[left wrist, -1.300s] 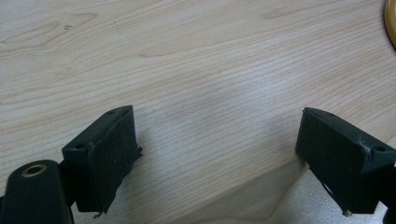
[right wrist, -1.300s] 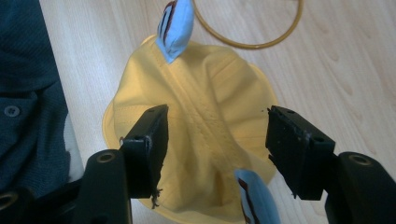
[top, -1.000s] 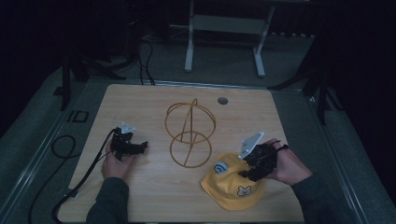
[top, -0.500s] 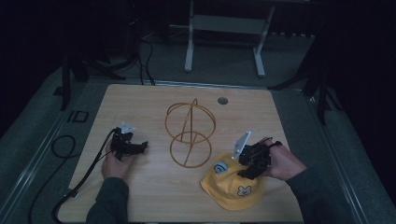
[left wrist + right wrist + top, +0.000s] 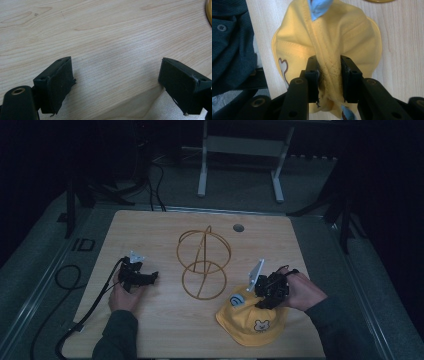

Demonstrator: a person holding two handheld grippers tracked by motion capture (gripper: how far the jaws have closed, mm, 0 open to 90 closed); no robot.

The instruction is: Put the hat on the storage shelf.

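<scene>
Presently, the right gripper (image 5: 267, 292) is clamped on the yellow cap (image 5: 252, 320), its jaws having just been closing, with a raised fold of the crown fabric pinched between the pads, as the right gripper view confirms (image 5: 329, 80). The cap lies on the wooden table (image 5: 150, 330) near the front right edge, just in front of the gold wire stand (image 5: 202, 262); a bear motif (image 5: 259, 325) faces the person and a round blue patch (image 5: 236, 300) sits toward the stand. The left gripper (image 5: 140, 277) rests on the left part of the table, well apart from the cap, jaws wide with bare wood between them (image 5: 115, 82).
</scene>
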